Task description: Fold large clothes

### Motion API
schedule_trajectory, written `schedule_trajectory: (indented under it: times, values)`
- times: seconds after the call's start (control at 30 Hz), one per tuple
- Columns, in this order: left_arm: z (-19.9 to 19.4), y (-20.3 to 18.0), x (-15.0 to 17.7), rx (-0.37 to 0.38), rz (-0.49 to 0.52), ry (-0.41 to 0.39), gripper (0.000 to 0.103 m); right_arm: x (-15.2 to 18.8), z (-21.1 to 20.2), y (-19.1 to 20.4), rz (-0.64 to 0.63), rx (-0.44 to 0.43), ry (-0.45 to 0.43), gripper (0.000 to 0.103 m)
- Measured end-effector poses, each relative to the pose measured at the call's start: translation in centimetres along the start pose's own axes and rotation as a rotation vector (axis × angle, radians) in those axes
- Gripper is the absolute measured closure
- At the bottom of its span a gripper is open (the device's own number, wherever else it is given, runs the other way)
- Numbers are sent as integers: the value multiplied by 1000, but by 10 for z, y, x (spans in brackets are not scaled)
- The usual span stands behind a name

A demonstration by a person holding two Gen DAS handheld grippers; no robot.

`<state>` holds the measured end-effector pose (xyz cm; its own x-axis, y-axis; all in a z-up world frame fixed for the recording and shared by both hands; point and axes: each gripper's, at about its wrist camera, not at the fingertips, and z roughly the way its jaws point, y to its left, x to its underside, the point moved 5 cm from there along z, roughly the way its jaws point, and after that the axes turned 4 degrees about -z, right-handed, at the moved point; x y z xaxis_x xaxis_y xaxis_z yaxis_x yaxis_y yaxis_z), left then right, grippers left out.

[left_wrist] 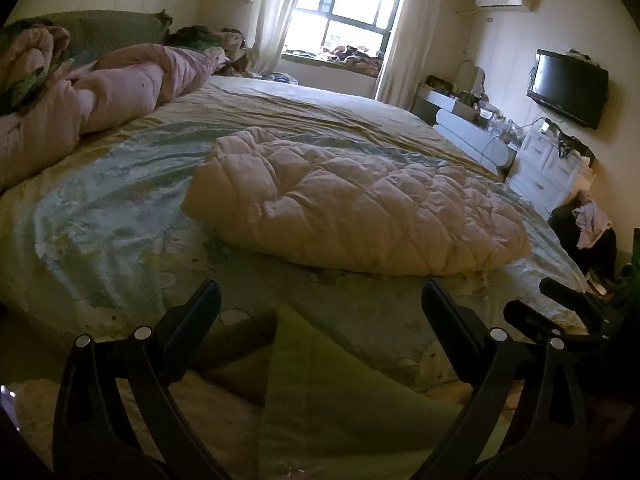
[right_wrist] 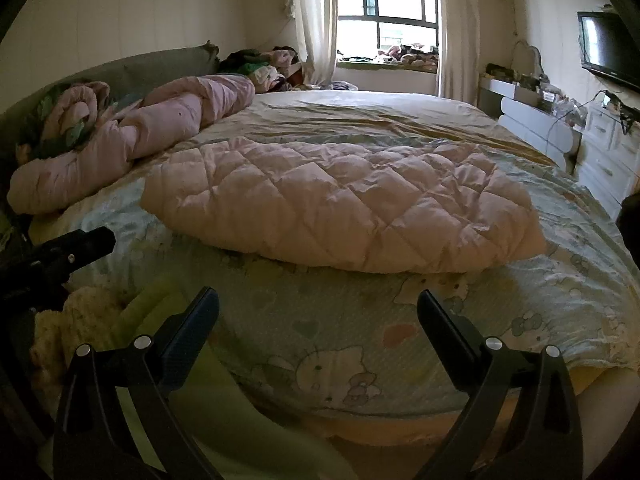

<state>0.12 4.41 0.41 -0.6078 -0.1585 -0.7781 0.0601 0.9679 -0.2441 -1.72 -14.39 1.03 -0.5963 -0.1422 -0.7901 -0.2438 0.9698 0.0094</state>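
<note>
Bed [left_wrist: 120, 208] with cartoon-print sheet fills both views. Folded pink quilted coat [left_wrist: 356, 208] lies mid-bed, well ahead of both grippers. Rolled pink duvet [left_wrist: 100, 100] rests near headboard. Left gripper [left_wrist: 320, 300]: jaws spread wide, nothing between, poised over bed's near edge. Right gripper [right_wrist: 318, 308]: jaws likewise wide apart, empty, touching nothing, coat beyond fingertips.

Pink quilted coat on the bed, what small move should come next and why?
Probably bring both grippers forward to the near edge of the pink quilted coat. The left gripper and right gripper are open and empty, short of it, and it lies bunched on the bed sheet.
</note>
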Motion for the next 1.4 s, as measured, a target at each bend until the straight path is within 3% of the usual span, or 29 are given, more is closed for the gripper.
schedule_trajectory:
  times: [1.4]
  values:
    - [-2,1,0,-48,4,-4,9,2,-2,2,-18,3,1,4]
